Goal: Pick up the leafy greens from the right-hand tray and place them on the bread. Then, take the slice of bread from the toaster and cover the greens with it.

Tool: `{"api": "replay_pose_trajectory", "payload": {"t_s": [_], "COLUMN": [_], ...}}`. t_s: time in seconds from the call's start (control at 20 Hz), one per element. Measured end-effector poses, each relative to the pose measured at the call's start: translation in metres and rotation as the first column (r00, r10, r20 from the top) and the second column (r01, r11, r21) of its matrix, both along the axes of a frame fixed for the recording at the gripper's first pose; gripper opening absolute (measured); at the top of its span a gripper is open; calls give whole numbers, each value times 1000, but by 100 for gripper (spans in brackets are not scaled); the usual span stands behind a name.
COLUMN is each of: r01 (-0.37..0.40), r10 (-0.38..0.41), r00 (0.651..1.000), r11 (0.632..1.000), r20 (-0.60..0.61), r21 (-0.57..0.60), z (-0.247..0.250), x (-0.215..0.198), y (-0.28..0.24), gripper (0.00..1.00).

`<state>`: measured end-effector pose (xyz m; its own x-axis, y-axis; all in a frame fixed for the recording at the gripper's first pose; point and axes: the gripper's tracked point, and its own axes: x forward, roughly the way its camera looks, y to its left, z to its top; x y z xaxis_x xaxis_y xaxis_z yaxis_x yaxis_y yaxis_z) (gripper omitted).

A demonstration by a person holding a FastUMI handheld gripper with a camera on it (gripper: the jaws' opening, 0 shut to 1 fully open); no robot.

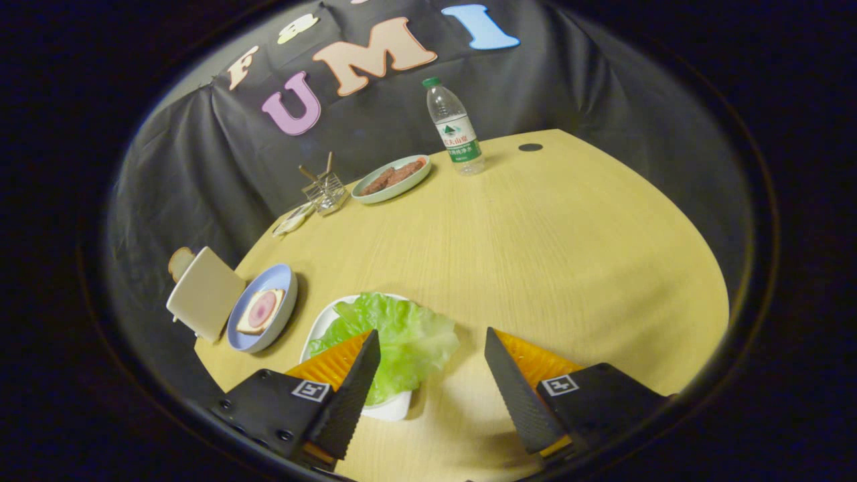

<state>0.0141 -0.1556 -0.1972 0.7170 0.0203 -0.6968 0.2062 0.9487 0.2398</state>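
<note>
A water bottle (pixel 455 127) stands at the table's (pixel 549 254) far edge, a green plate (pixel 391 179) of meat near it, then a wire rack (pixel 325 191).

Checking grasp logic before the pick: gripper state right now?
Gripper: open, holding nothing; one finger overlaps the lettuce on its white tray, the other is over bare table.

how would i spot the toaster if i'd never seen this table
Start at the wooden table and go to its edge beyond the blue plate holding bread. The toaster is the pale boxy one there, with a slice poking out. The open gripper hovers over lettuce.
</note>
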Motion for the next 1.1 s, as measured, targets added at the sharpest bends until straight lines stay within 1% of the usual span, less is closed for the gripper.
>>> {"api": "replay_pose_trajectory", "payload": {"t_s": [0.2, 0.25, 0.3, 0.5, 0.6, 0.7, 0.9, 1.1], "r01": [12, 17, 23, 79, 94, 96, 90, 79], "r10": [-11, -17, -22, -75, -91, -94, -90, -78], "r00": [1000, 999, 999, 996, 995, 995, 996, 997], "r11": [1000, 1000, 999, 993, 993, 994, 995, 996], "r20": [-23, -28, -27, -45, -45, -33, 17, 29], "r21": [28, 23, 26, 89, 69, 49, 49, -41], "z": [-11, -7, -14, -16, -15, -11, 10, 18], "x": [8, 3, 9, 8, 5, 1, 1, -2], "y": [7, 7, 7, 11, 8, 8, 15, 11], "gripper": [81, 71, 62, 24, 5, 5, 5, 5]}}
